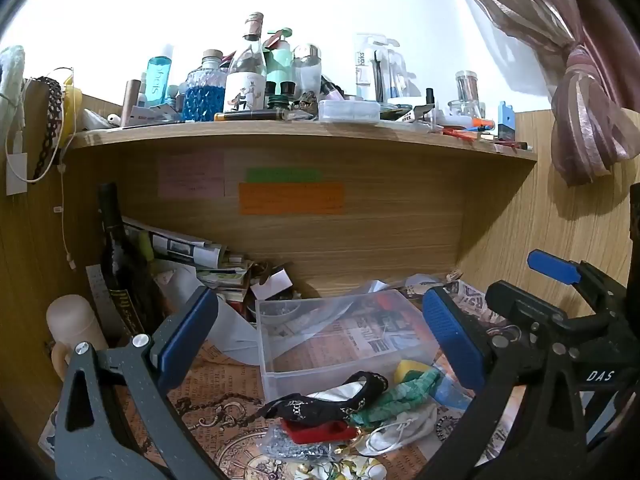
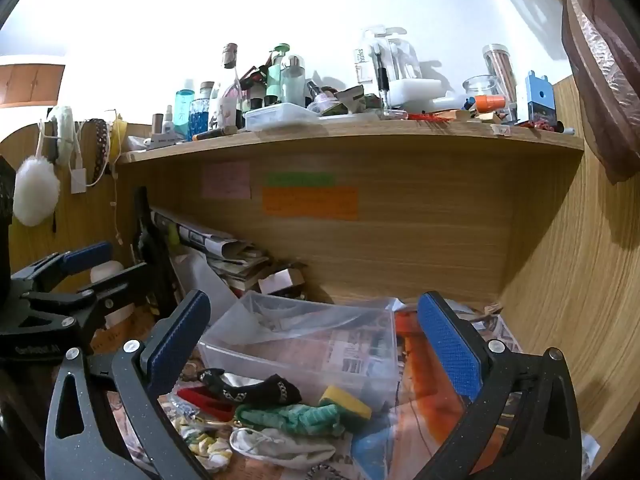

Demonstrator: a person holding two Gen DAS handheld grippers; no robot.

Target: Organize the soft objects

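Observation:
A pile of soft things lies on the desk in front of a clear plastic bin: a black sock with a gold chain print, a green knitted cloth, a yellow sponge, a white drawstring pouch and a red case. My left gripper is open above the pile and bin. My right gripper is open above the same pile. Both are empty.
A wooden shelf crowded with bottles and jars runs above. Stacked papers and a dark bottle stand at the back left. A white pompom hangs on the left wall. A curtain hangs right.

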